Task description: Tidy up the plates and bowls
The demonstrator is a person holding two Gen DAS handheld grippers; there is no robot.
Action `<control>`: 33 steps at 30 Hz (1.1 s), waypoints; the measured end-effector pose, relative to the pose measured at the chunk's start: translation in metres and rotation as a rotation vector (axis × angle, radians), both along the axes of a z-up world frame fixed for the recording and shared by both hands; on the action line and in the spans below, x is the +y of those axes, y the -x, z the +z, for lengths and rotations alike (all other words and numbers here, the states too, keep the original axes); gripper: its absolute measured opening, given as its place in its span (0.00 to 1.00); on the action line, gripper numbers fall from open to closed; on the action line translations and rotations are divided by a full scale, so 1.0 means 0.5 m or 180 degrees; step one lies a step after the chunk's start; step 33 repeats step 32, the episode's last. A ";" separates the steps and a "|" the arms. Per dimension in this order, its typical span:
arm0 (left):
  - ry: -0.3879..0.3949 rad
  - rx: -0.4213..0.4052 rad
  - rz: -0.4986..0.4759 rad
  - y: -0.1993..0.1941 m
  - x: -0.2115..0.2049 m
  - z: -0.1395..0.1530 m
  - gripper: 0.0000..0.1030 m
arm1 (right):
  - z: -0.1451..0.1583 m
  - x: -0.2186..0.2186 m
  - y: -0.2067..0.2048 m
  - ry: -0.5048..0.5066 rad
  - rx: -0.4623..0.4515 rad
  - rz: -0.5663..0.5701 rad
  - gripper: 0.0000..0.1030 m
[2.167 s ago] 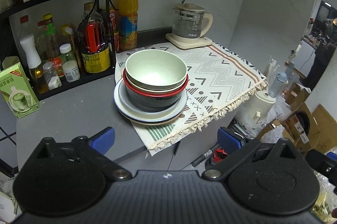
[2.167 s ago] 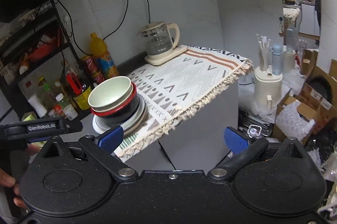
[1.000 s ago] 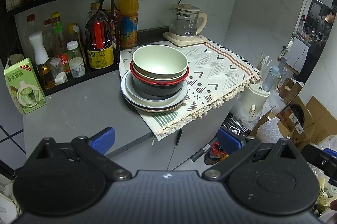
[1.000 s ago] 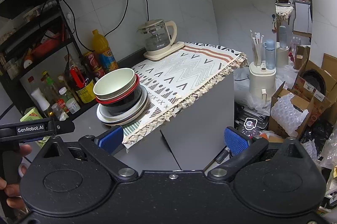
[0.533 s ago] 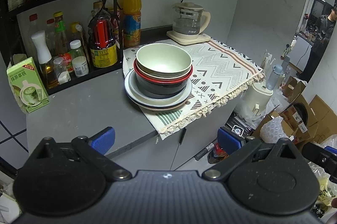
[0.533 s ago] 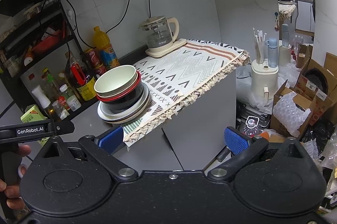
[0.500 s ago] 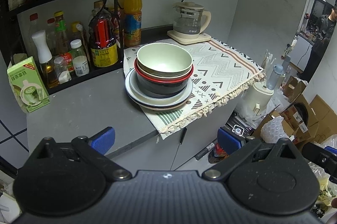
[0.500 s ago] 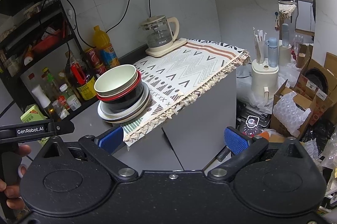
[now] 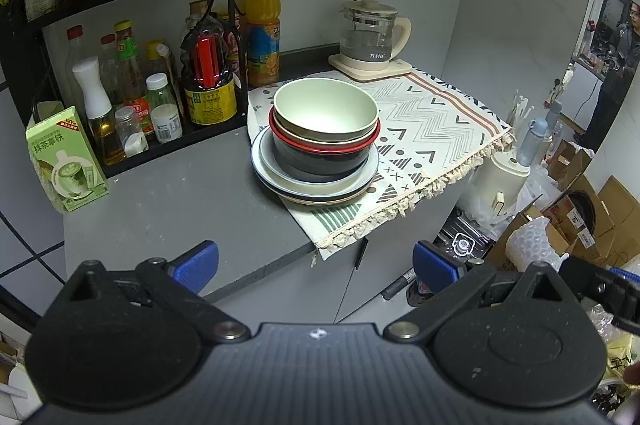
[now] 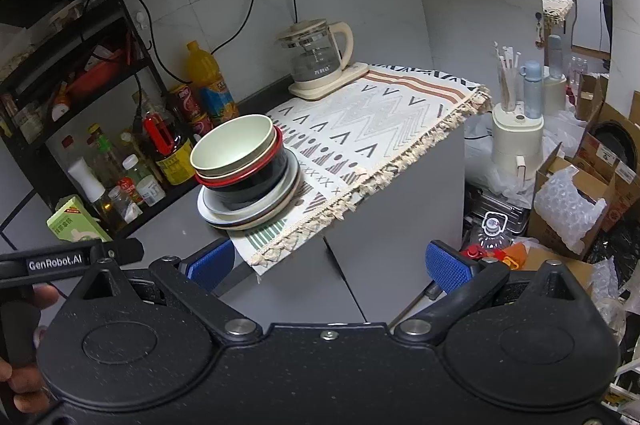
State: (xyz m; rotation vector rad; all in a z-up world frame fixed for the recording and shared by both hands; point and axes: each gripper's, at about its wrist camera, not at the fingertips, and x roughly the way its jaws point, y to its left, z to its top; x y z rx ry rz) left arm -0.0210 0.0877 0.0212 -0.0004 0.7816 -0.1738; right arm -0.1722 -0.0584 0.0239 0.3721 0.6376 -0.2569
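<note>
Left gripper (image 10: 72, 257) side: "GenRobot.AI" in white.
Green carton (image 9: 66, 159) top: "KKV".
Other carton, kettle and bottle labels: too small to read.

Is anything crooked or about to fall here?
Yes: the stack of bowls leans toward the bottle rack in the right wrist view, so the green bowl sits tilted. The plates beneath overhang the edge of the patterned cloth onto bare counter. Nothing looks spilled or broken.

Left claw (image 9: 316, 265) level, fingers spread wide, empty, right claw (image 10: 330, 263) likewise spread and empty, hand (image 10: 24, 353) gripping left claw's handle
</note>
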 end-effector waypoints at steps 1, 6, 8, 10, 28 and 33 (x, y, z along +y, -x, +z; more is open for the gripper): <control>0.0002 -0.0005 0.0002 0.000 0.000 0.000 0.99 | 0.001 0.001 -0.004 0.0006 -0.0001 0.0008 1.00; 0.0049 -0.0013 0.0043 -0.011 0.010 0.003 0.99 | 0.008 0.009 -0.025 0.0061 0.0014 0.0067 1.00; 0.0062 -0.0019 0.0054 -0.015 0.014 0.005 0.99 | 0.011 0.011 -0.032 0.0071 0.0019 0.0084 1.00; 0.0069 -0.0021 0.0069 -0.020 0.019 0.005 0.99 | 0.013 0.012 -0.039 0.0079 0.0023 0.0096 1.00; 0.0087 0.0004 0.0182 -0.059 0.038 -0.005 0.99 | 0.010 0.023 -0.100 0.0116 0.0074 0.0236 1.00; 0.0089 0.0006 0.0183 -0.064 0.039 -0.006 0.99 | 0.008 0.023 -0.105 0.0111 0.0079 0.0253 1.00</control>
